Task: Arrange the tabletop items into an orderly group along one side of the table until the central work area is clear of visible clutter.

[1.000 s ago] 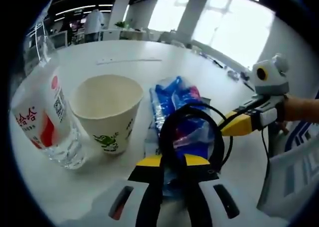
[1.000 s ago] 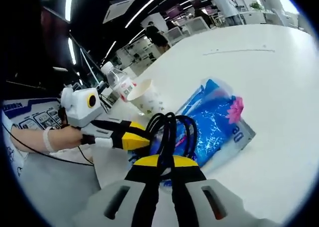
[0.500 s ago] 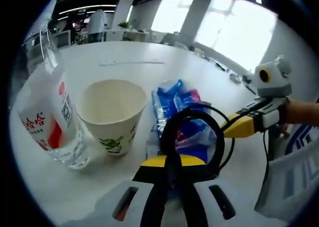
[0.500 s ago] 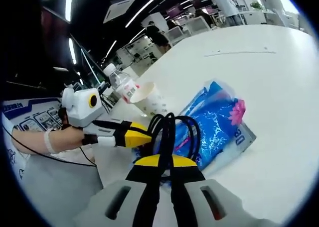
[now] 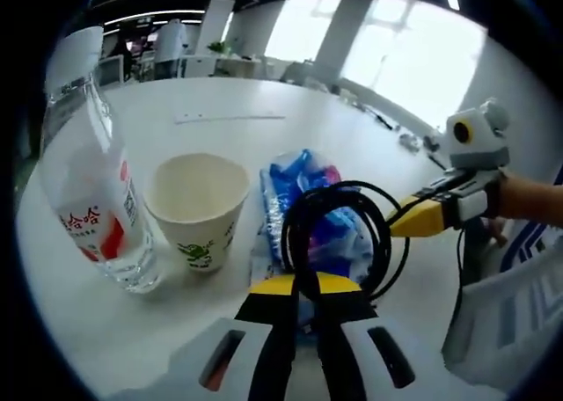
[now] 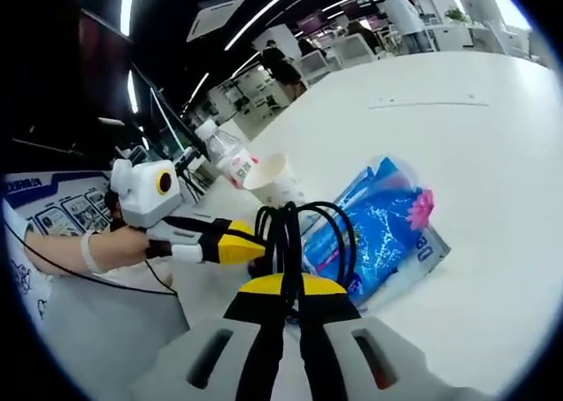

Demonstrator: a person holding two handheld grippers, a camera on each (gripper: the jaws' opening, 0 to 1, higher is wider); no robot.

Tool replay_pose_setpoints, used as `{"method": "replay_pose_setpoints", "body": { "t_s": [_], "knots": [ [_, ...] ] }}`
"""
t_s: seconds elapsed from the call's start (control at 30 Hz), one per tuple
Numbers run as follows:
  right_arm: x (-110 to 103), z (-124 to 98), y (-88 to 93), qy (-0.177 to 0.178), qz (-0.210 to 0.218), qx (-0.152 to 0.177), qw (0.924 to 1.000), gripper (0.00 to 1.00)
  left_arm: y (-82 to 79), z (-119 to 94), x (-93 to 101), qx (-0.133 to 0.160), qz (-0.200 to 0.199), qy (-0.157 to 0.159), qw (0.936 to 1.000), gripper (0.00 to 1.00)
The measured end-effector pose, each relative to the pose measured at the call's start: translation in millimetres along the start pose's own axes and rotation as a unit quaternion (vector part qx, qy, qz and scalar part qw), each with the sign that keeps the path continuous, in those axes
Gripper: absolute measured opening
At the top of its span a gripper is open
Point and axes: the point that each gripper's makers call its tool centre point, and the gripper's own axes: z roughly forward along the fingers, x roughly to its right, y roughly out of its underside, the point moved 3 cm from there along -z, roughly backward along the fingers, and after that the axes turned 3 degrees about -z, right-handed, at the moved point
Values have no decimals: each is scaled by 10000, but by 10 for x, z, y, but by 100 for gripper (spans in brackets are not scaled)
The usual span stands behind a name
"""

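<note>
Left gripper view shows the left gripper (image 5: 303, 287) with its two jaws pressed together on a coil of black cable (image 5: 339, 234), which stands up as a loop above the yellow jaw tips. Just behind the coil lies a blue plastic pack (image 5: 303, 194) on the white table (image 5: 229, 111). Beside the pack, on its left, stands a paper cup (image 5: 195, 207), upright and with nothing visible inside. Further left of the cup, close to it, is a clear water bottle (image 5: 92, 181) with a red and white label, leaning a little in this view. The right gripper (image 5: 420, 218) comes in from the right of the pack, held by a hand (image 5: 528, 197); its yellow tip reaches the edge of the cable loop.

In the right gripper view, the right gripper (image 6: 288, 287) also has its jaws closed on the same black cable (image 6: 303, 238), so both grippers grip the coil. The blue pack (image 6: 378, 229) lies just behind and right of the coil. The cup (image 6: 274, 179) and the bottle (image 6: 227, 155) stand behind the pack on its left side. The left gripper (image 6: 233, 247) enters from the left, its tip at the coil.
</note>
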Motion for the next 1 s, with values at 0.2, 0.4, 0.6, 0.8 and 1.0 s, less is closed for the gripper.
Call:
{"method": "replay_pose_setpoints", "body": {
  "t_s": [0.2, 0.4, 0.6, 0.8, 1.0],
  "knots": [
    [-20, -61, -11, 12, -31, 39, 10000, 1, -33, -39, 74, 11, 64, 23, 10000, 2],
    [-4, -185, -18, 58, -26, 121, 9999, 1, -89, -38, 187, 50, 139, 94, 9998, 2],
    [77, -402, 28, 205, 41, 262, 9994, 1, -154, 75, 383, 11, 314, 263, 9992, 2],
    [211, -693, 131, 436, 214, 433, 9979, 1, -172, 241, 682, -41, 429, 539, 9976, 2],
    [352, -977, 289, 678, 423, 555, 9953, 1, -166, 409, 967, -130, 602, 787, 9950, 1]
  ]
}}
